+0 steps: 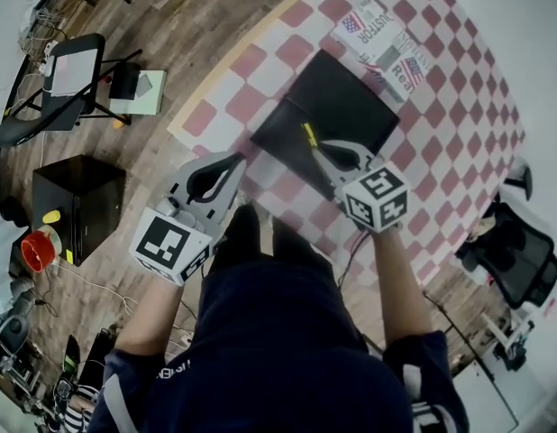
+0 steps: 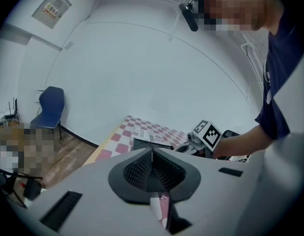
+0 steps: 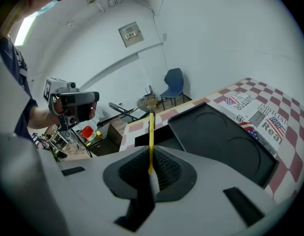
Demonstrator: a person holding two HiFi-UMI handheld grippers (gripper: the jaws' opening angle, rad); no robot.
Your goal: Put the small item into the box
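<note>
1. My right gripper (image 1: 316, 148) was clenched on the small item (image 1: 308, 134), a thin yellow strip. In the right gripper view the strip (image 3: 150, 136) stood upright between the closed jaws and stuck out well past their tips.
2. The strip hung over the near-left part of the black box (image 1: 351, 97). I could not tell whether it touched the box.
3. The box lay flat on the red-and-white checkered table (image 1: 459, 142). In the right gripper view its broad black panel (image 3: 221, 136) showed two shallow round recesses. A lower black section sat just left of the panel, behind the strip.
4. Printed sheets with flag patterns (image 1: 387, 43) lay on the table just beyond the box's far-right side.
5. My left gripper (image 1: 235, 159) was at the table's near edge, left of the box and apart from it. Its jaws were pressed together with nothing between them, as the left gripper view (image 2: 153, 154) confirmed.
6. On the wooden floor, well left of the table, stood a black cabinet (image 1: 76, 201) with a red roll (image 1: 37, 250) just beside it.
</note>
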